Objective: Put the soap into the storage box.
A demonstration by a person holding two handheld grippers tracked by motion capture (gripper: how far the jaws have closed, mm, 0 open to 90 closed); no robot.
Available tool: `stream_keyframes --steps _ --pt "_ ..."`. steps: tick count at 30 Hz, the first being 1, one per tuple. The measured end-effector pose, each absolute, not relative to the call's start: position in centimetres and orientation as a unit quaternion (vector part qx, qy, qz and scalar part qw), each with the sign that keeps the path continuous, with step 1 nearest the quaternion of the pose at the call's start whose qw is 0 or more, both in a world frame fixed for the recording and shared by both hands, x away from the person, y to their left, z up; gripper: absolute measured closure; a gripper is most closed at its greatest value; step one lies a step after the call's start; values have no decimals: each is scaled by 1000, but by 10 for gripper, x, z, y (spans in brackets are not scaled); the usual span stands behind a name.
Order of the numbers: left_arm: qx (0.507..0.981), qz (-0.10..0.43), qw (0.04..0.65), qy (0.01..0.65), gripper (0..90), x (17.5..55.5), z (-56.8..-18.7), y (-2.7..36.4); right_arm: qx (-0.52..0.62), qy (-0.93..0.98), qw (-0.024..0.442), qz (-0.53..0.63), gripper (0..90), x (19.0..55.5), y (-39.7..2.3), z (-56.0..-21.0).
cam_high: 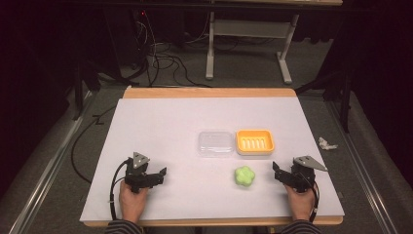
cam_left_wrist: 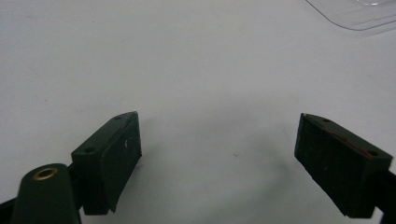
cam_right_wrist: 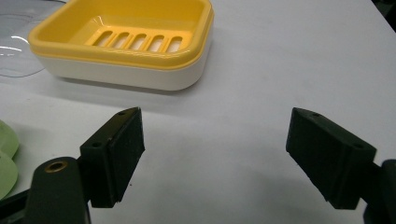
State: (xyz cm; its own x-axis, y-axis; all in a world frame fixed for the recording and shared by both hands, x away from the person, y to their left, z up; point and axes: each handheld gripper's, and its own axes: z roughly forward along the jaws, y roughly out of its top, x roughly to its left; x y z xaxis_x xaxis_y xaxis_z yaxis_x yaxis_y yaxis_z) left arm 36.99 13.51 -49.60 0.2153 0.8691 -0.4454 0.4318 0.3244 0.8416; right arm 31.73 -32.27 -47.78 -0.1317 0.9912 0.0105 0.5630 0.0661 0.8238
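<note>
A green flower-shaped soap [cam_high: 244, 176] lies on the white table cover, near the front right; its edge [cam_right_wrist: 7, 158] peeks in at the left of the right gripper view. Behind it stands a yellow soap dish [cam_high: 254, 142] with a slotted tray [cam_right_wrist: 126, 42], and a clear plastic lid [cam_high: 215, 143] lies to its left [cam_left_wrist: 359, 11]. My right gripper [cam_high: 278, 170] rests on the table right of the soap, open and empty [cam_right_wrist: 212, 156]. Well left of the soap, my left gripper [cam_high: 159, 174] also stands open with nothing between its jaws [cam_left_wrist: 217, 161].
The table [cam_high: 209, 92] has a wooden rim around the white cover. A crumpled white scrap [cam_high: 327, 144] lies on the floor to the right. Cables and a table frame [cam_high: 248, 34] stand on the floor beyond the far edge.
</note>
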Motion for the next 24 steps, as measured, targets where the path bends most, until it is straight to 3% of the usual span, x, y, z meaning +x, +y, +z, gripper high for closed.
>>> stream_keyframes --steps 11,24 --pt "548 198 556 593 153 369 -496 135 588 665 303 347 191 318 -322 -478" --pt "544 197 561 592 153 368 -495 136 602 654 287 357 102 320 -328 -478"
